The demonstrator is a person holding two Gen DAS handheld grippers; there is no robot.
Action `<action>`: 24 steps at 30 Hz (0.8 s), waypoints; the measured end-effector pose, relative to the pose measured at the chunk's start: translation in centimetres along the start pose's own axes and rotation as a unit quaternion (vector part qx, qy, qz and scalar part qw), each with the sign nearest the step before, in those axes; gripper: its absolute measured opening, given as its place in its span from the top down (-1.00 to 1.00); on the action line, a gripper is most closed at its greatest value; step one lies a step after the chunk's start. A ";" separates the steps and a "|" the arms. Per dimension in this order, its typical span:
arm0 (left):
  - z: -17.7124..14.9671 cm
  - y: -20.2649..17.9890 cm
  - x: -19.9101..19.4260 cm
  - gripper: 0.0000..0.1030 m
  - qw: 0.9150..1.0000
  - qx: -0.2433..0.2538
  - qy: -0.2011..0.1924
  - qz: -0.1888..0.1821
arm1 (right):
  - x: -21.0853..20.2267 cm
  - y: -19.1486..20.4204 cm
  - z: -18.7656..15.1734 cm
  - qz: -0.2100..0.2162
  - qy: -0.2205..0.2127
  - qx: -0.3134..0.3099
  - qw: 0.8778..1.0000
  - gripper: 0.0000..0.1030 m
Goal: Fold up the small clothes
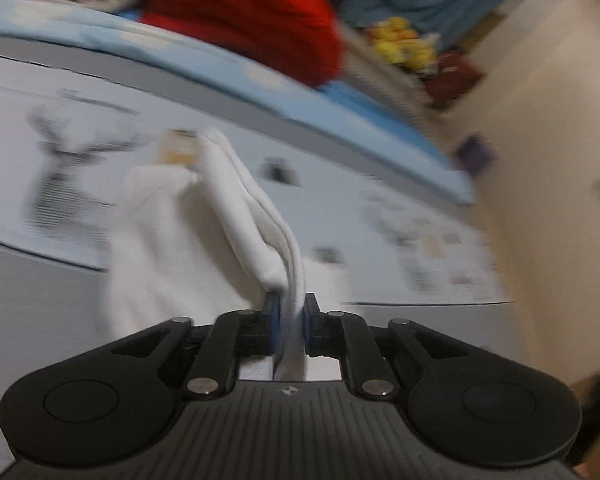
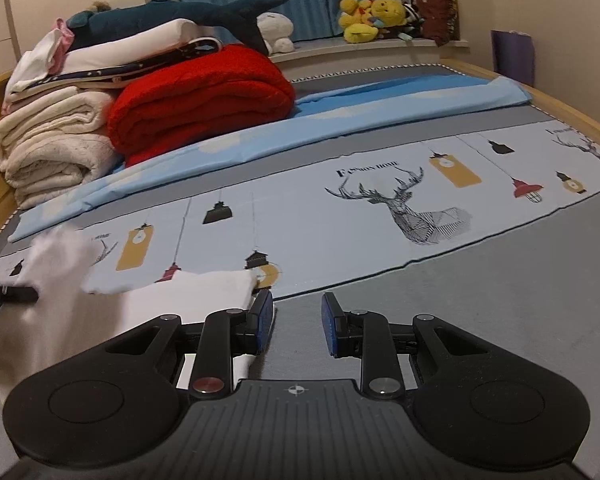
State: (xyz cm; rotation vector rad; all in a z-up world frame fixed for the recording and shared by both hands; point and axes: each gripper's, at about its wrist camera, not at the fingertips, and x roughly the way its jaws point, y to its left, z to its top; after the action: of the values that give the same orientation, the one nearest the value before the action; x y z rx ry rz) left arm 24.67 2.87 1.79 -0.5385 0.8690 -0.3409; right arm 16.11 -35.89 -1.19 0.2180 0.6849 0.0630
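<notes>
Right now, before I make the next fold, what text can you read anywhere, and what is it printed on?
"F...ION HOME", middle letters unclear: above the deer head on the pale printed bed sheet.
Small dark lettering near the sheet's far right edge: too small to read.
Left wrist view: prints too blurred to read.
No text on the white garment.

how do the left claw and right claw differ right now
The left claw is shut on the white garment, lifting a bunched fold; the right claw is open and holds nothing, its jaws apart beside the garment's edge. The left view is blurred, the right sharp. Both have blue pads and black linkages.
</notes>
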 end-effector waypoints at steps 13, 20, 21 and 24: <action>-2.3 2.9 0.4 -0.14 0.991 0.049 0.081 0.095 | 2.5 3.4 -0.5 0.103 0.067 0.013 0.992 0.45; -4.6 4.4 1.3 -0.25 0.977 0.093 0.148 0.119 | 8.1 6.5 -0.9 0.144 0.139 0.091 0.976 0.17; -5.1 4.8 1.5 -0.25 0.975 0.095 0.157 0.127 | 9.0 6.7 -1.0 0.142 0.148 0.102 0.973 0.15; -5.9 6.2 1.7 -0.25 0.968 0.097 0.172 0.152 | 12.0 7.4 -1.8 0.129 0.181 0.130 0.966 0.14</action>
State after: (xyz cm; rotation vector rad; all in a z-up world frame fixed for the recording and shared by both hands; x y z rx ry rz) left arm 21.45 5.35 -5.93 -0.1577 1.2222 -0.2366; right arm 24.38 -26.75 -8.36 0.5567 1.0273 0.2679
